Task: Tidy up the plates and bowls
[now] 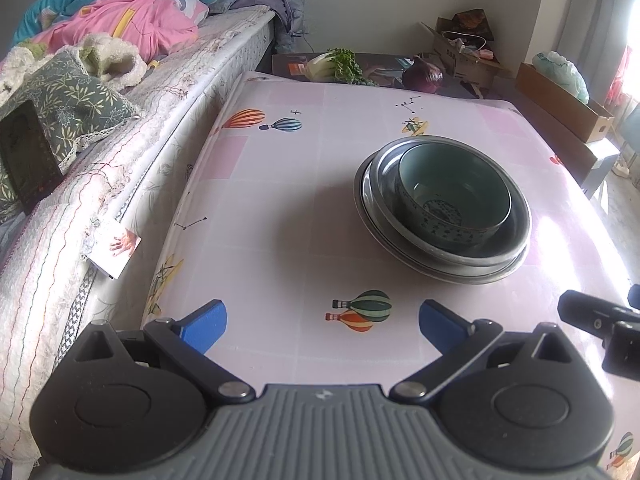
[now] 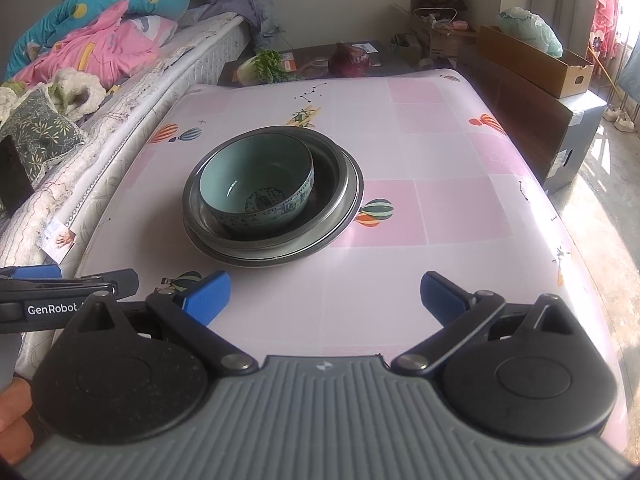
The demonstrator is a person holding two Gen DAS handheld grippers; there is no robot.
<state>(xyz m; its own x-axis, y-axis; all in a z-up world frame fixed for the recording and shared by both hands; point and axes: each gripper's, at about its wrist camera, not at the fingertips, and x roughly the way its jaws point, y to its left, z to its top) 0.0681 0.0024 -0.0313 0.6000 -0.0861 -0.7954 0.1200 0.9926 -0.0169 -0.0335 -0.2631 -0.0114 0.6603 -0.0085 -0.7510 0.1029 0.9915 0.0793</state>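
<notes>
Bright daylight from the right, blown out at the window (image 1: 634, 32); glare on the tablecloth (image 1: 572, 232), soft shadows leftward, heavy fisheye bending and mild blur at edges.

A pink tablecloth (image 2: 420, 208) printed with hot-air balloons covered the table. Along its left edge ran a bed (image 1: 132, 152) heaped with a pink and blue quilt (image 1: 120, 12) and a green leaf-patterned pillow (image 1: 68, 100). Past the far edge, leafy greens (image 2: 264, 65) and a purple cabbage (image 2: 349, 60) sat on a dark low surface. Beyond the far right corner stood a cardboard box (image 2: 532, 62) with a green plastic bag (image 2: 530, 26) on it.
</notes>
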